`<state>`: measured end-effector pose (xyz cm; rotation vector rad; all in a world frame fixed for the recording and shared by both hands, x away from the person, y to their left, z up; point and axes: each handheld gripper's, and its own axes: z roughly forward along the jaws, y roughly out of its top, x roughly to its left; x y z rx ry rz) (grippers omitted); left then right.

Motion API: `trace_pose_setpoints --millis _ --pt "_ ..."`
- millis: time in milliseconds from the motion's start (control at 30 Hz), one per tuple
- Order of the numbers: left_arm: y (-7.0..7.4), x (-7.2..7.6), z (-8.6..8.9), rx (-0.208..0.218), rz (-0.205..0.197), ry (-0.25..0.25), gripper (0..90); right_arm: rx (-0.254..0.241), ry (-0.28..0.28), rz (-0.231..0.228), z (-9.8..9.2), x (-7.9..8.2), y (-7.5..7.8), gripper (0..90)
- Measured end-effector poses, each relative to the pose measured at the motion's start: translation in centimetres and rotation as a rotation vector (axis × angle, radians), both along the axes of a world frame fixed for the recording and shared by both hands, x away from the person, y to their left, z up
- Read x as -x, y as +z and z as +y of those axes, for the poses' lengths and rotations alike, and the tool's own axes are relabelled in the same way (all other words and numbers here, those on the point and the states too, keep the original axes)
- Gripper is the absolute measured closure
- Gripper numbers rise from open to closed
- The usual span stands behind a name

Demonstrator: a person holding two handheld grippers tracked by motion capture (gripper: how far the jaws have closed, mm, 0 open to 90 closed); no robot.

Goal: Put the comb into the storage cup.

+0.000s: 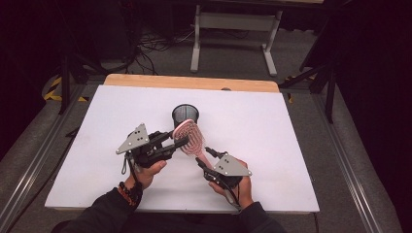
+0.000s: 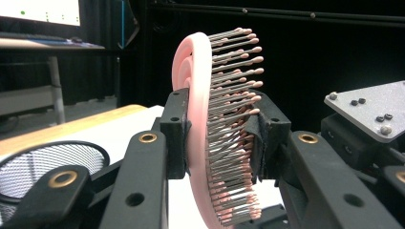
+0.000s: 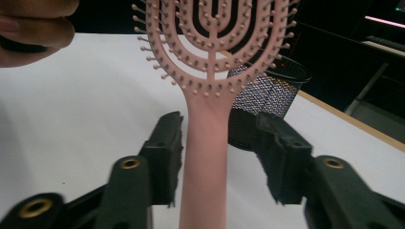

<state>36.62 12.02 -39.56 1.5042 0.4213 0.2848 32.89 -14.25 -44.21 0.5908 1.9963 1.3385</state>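
Observation:
A pink vented hairbrush (image 1: 188,135) is held up over the white table, just in front of a black mesh cup (image 1: 185,114). My left gripper (image 1: 183,141) is shut on the brush head (image 2: 196,95), one jaw on its back and the other pressed into the bristles. My right gripper (image 1: 203,162) is at the handle. In the right gripper view its jaws stand open on either side of the handle (image 3: 207,157). The left pad (image 3: 168,152) is close against it and a clear gap lies on the right. The brush head (image 3: 210,57) rises upright ahead.
The mesh cup (image 3: 267,95) stands upright on the white sheet (image 1: 272,141) toward the table's far middle, and its rim (image 2: 43,162) shows at lower left in the left gripper view. A wooden table edge (image 1: 194,81) runs along the back. The person's left hand (image 3: 33,28) is close by.

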Motion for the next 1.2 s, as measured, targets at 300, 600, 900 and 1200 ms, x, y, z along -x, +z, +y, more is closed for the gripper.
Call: trace_pose_setpoints --millis 300,600,900,1200 --pt "0.5 0.0 1.1 -0.015 -0.025 0.035 64.8 -0.004 -0.002 -0.003 -2.1 0.2 0.5 32.6" --pt "0.8 0.0 1.8 -0.024 -0.044 0.051 64.8 0.015 -0.084 -0.047 -4.9 0.3 1.0 27.2" --pt "1.1 -0.1 2.7 -0.020 -0.050 0.073 64.9 0.043 -0.136 -0.079 -6.3 1.1 1.1 24.0" --pt "1.4 -0.2 3.3 -0.018 -0.059 0.101 64.9 0.023 -0.166 -0.082 -8.1 2.0 0.9 19.0"
